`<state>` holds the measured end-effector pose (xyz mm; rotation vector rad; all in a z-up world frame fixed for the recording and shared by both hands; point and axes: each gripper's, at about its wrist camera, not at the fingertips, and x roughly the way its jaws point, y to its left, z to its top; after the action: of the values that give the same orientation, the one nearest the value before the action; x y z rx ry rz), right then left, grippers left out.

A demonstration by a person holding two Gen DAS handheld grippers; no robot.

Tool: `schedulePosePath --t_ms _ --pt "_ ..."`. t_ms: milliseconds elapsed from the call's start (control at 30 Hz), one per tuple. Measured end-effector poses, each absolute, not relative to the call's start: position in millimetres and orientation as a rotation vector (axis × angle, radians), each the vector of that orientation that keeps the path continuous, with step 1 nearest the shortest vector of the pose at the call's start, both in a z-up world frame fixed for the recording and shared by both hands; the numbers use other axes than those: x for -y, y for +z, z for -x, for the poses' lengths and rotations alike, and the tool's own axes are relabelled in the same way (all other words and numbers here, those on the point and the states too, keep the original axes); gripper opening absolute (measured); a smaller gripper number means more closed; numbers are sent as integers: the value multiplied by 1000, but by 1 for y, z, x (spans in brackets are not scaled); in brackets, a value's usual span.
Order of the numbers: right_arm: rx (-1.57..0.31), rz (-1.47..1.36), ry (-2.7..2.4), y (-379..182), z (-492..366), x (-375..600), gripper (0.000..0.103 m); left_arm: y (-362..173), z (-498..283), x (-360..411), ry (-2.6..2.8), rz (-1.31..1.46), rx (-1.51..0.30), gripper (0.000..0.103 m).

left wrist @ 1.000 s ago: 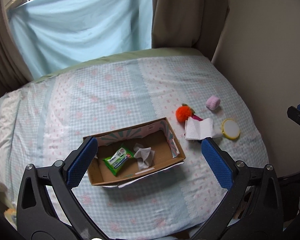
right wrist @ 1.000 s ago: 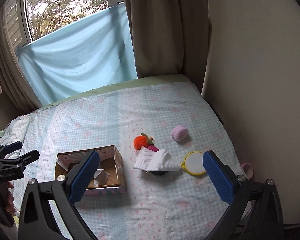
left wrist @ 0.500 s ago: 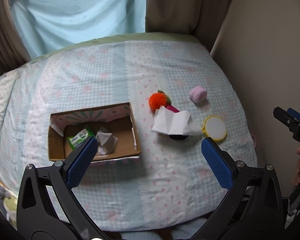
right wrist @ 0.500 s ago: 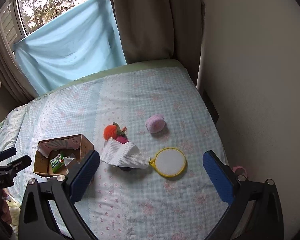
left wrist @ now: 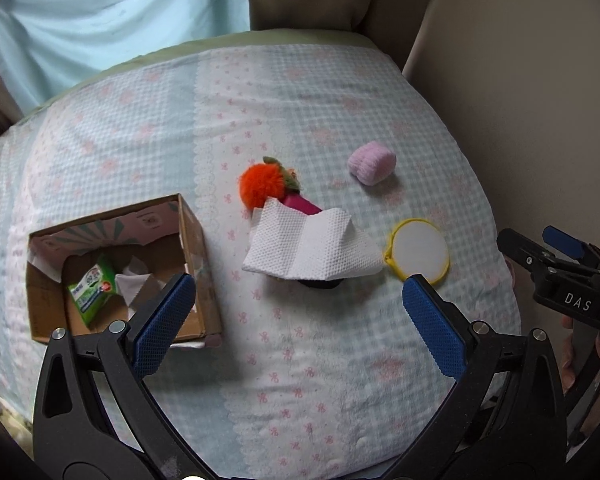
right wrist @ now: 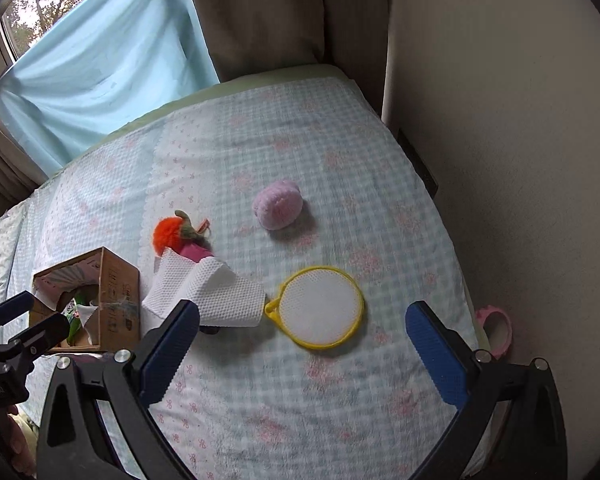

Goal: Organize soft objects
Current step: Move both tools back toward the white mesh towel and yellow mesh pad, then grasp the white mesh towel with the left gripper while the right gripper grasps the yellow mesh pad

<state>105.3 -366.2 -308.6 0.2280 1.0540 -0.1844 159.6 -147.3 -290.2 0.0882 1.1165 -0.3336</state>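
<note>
A cardboard box [left wrist: 196,256] stands on the bed at the left and holds a green wipes packet [left wrist: 92,290] and a crumpled white tissue [left wrist: 134,282]. To its right lie an orange fluffy toy [left wrist: 260,186], a white paper towel [left wrist: 312,244] draped over a pink and a dark item, a lilac plush [left wrist: 372,167] and a round yellow-rimmed pad [left wrist: 418,254]. My left gripper [left wrist: 296,318] is open and empty above the bed's near side. My right gripper [right wrist: 300,344] is open and empty, just short of the yellow-rimmed pad [right wrist: 320,306]. The box [right wrist: 118,292] also shows in the right wrist view.
The bed has a pale blue checked cover [left wrist: 300,100]. A wall [right wrist: 520,140] runs close along its right side, with a pink ring [right wrist: 496,330] in the gap. Curtains [right wrist: 260,12] and a blue sheet [right wrist: 100,76] hang behind the bed.
Both grippers have moved to the right and closer to the bed. The box has slid to the left of both views and the loose items look larger. Both stay open.
</note>
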Motion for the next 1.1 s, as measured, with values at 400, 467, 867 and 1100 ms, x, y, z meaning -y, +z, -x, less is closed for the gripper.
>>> schedulePosePath --t_ms 400,467,867,1100 --pt "-1132 -282 -241 -442 -140 384 103 -424 -211 189 -378 -132 -1169 103" --pt "-1140 -271 -245 -455 -143 381 103 -442 -215 192 -382 -140 -1185 103" --pt "-1185 -250 -263 -491 -151 381 103 -479 -228 199 -370 -129 -1237 98" --pt "-1193 -232 -249 -494 -150 382 90 -478 -231 197 -330 -169 -1228 70"
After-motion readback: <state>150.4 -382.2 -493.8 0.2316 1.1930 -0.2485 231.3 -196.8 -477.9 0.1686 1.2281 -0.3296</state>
